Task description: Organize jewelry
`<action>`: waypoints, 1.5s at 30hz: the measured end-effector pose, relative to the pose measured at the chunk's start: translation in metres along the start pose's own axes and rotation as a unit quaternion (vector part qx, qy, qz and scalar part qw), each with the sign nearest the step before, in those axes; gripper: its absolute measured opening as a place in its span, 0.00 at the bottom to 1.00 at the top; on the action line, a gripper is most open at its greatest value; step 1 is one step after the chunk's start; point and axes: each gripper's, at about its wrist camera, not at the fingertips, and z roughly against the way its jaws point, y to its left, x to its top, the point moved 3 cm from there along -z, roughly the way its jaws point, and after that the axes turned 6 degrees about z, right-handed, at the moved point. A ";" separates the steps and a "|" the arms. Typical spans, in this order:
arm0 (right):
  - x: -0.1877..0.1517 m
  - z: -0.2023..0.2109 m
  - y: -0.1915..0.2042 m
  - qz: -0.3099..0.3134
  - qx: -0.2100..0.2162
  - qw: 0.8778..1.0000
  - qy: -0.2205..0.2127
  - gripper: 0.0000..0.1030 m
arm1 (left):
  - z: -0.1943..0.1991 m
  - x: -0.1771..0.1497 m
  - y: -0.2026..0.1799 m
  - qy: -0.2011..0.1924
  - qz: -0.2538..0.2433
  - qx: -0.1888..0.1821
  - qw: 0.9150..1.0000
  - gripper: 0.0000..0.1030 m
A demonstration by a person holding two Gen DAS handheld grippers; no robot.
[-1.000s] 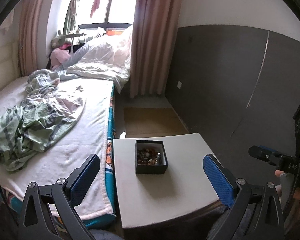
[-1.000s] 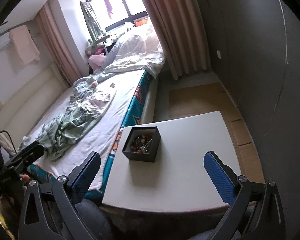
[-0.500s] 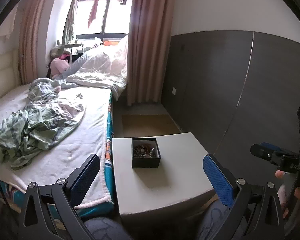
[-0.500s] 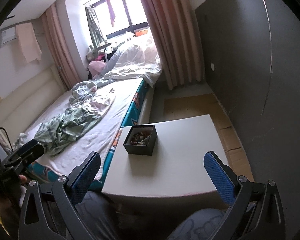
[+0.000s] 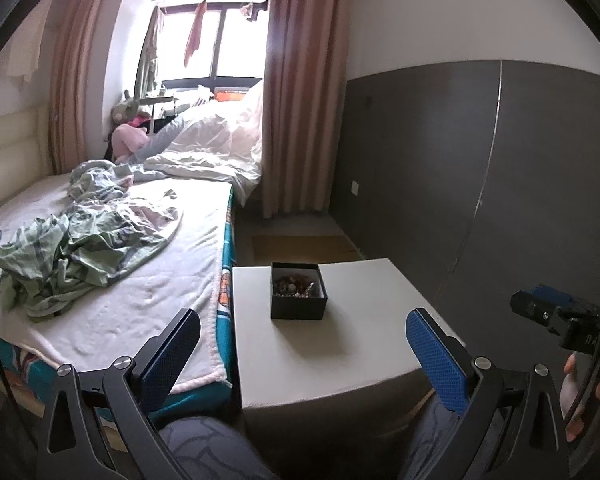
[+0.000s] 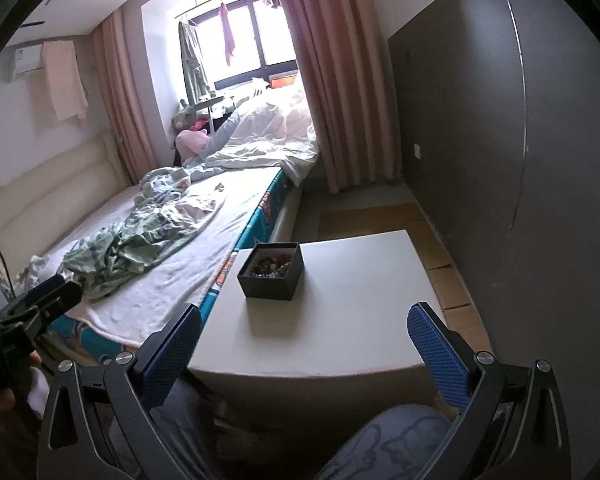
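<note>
A small open black box [image 5: 298, 296] holding a jumble of beaded jewelry [image 5: 296, 284] stands on a white square table [image 5: 340, 344]. It also shows in the right wrist view [image 6: 271, 270] on the table [image 6: 340, 320]. My left gripper [image 5: 304, 346] is open and empty, held back from the table's near edge. My right gripper [image 6: 304, 344] is open and empty, also short of the table and well away from the box. The right gripper's body shows at the right edge of the left wrist view [image 5: 556, 312].
A bed [image 5: 100, 280] with crumpled green clothes [image 5: 72, 252] lies left of the table. A dark grey wall [image 5: 480, 180] runs along the right. Pink curtains [image 5: 300, 100] and a window are at the back. My knees [image 6: 384, 440] sit below the table's near edge.
Both grippers have pulled back and tilted up, so the table and box look smaller and farther away. Both stay open and empty.
</note>
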 end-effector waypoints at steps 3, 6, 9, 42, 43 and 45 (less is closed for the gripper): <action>-0.004 0.001 0.001 0.004 -0.005 1.000 -0.002 1.00 | 0.001 -0.005 0.001 0.000 0.001 -0.003 1.000 1.00; -0.007 0.000 0.002 0.008 -0.009 1.000 0.000 1.00 | 0.002 -0.007 0.004 -0.005 0.006 0.002 1.000 1.00; -0.008 -0.002 0.002 0.011 -0.012 1.000 0.002 1.00 | 0.000 -0.010 0.006 -0.002 0.009 0.004 1.000 1.00; -0.007 -0.008 0.016 0.027 -0.029 0.999 -0.001 1.00 | -0.003 -0.016 0.018 -0.001 0.015 0.031 0.999 1.00; -0.007 -0.008 0.015 0.027 -0.031 0.999 -0.002 1.00 | -0.003 -0.016 0.017 -0.001 0.016 0.032 0.999 1.00; -0.007 -0.009 0.015 0.026 -0.034 0.999 -0.001 1.00 | -0.004 -0.016 0.017 0.000 0.018 0.031 0.999 1.00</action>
